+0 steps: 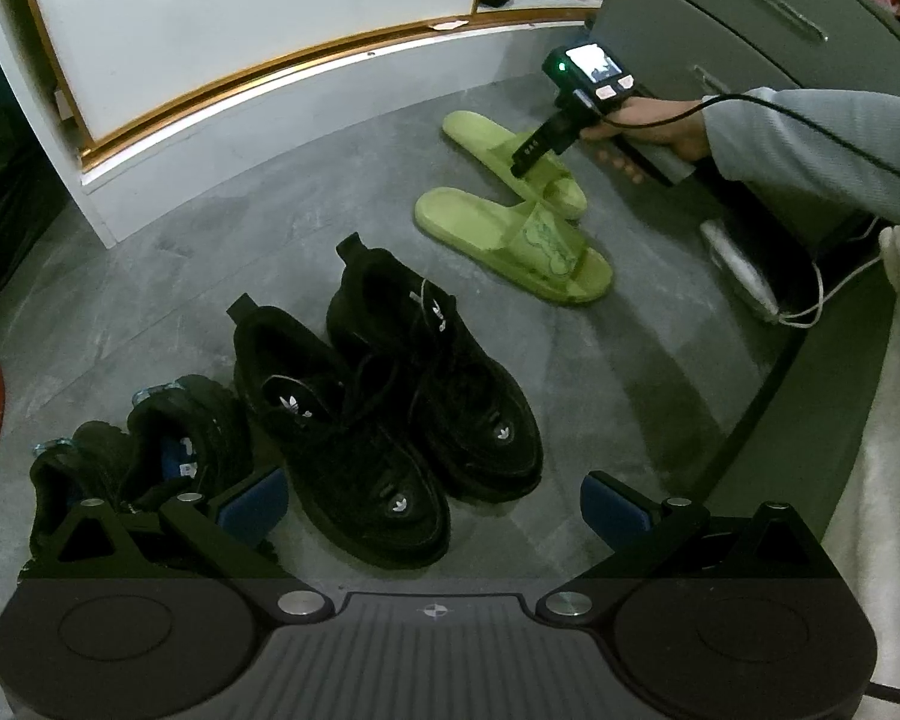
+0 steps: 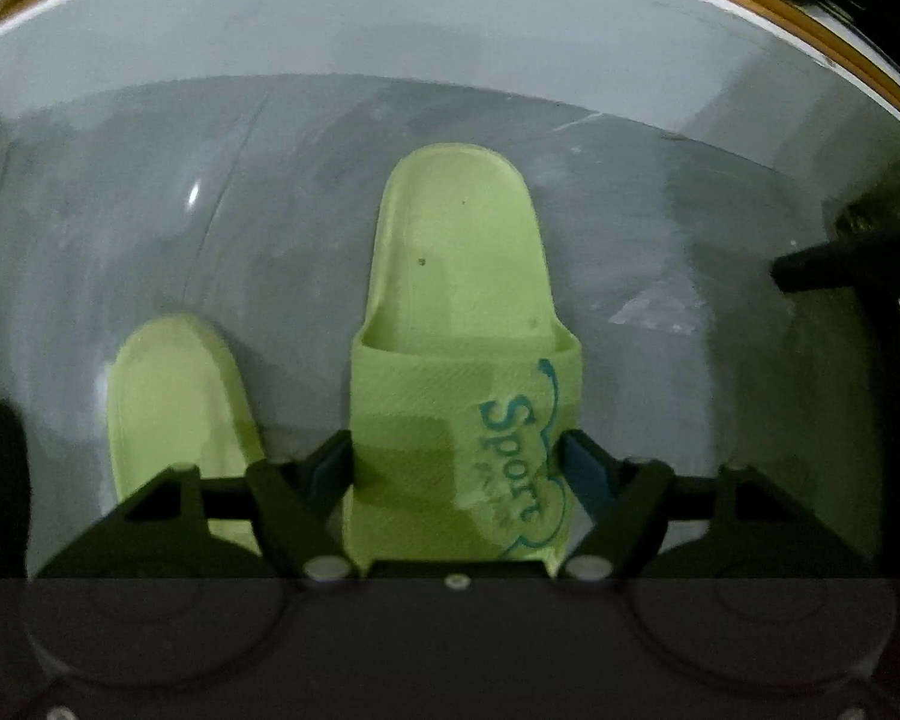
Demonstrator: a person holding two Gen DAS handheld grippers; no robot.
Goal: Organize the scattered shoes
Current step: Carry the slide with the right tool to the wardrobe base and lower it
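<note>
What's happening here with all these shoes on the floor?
A person is tidying shoes with a handheld gripper in each hand. The right gripper is down over one green slipper, a finger on each side of its strap; whether the pads press it yet is unclear. The other green slipper lies beside it. The left gripper hangs open and empty above a pair of black sneakers, with another dark pair next to them.
</note>
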